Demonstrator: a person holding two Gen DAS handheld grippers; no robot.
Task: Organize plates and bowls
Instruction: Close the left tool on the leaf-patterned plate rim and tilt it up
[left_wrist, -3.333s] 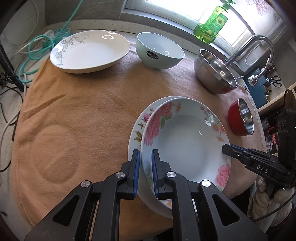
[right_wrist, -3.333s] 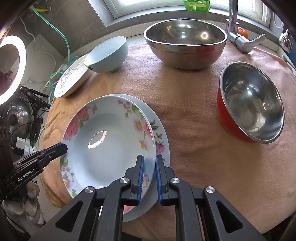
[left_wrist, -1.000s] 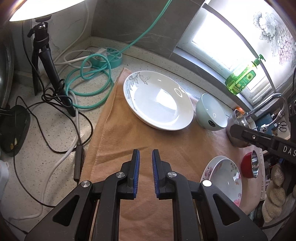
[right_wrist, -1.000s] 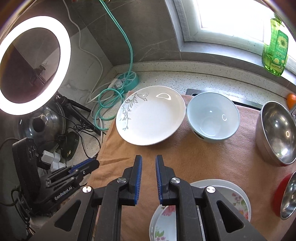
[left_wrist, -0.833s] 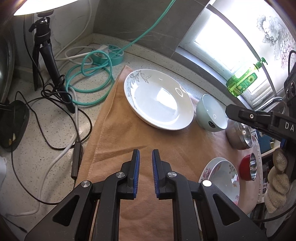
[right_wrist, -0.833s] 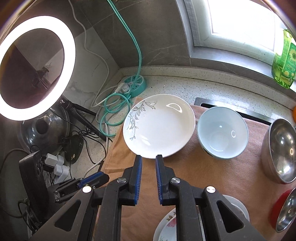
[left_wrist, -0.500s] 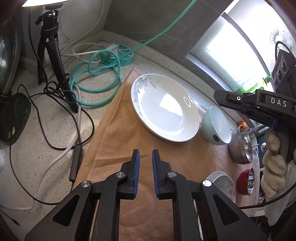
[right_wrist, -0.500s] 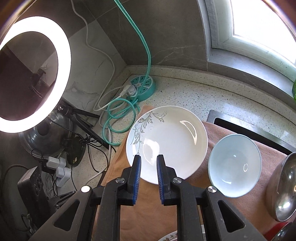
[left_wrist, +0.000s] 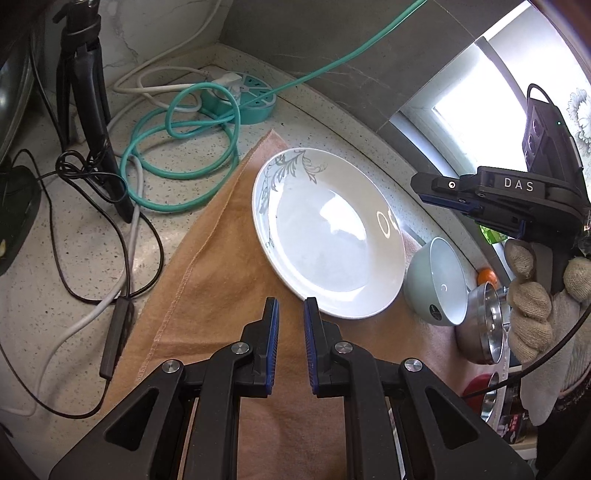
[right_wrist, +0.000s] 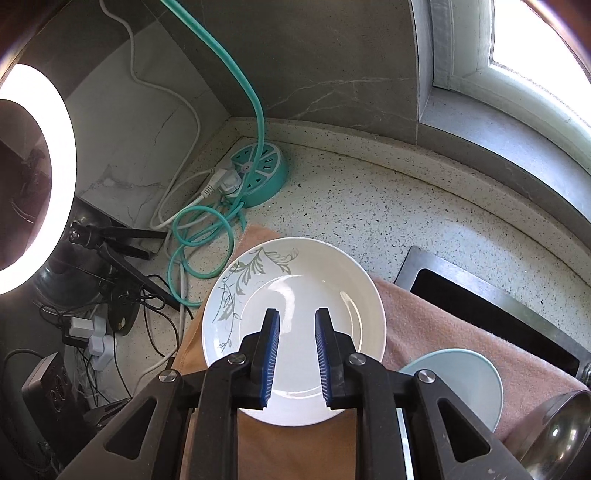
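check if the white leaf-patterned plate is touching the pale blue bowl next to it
Cannot tell. In the left wrist view the white leaf-patterned plate rim and the pale blue bowl meet with no visible gap, but overlap could hide one.

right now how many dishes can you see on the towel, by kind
white plate with a grey leaf pattern: 1
pale blue bowl: 1
steel bowl: 1
red bowl, mostly hidden: 1
total: 4

White plate (right_wrist: 295, 295) with grey leaf sprig; orange cloth (left_wrist: 229, 295).
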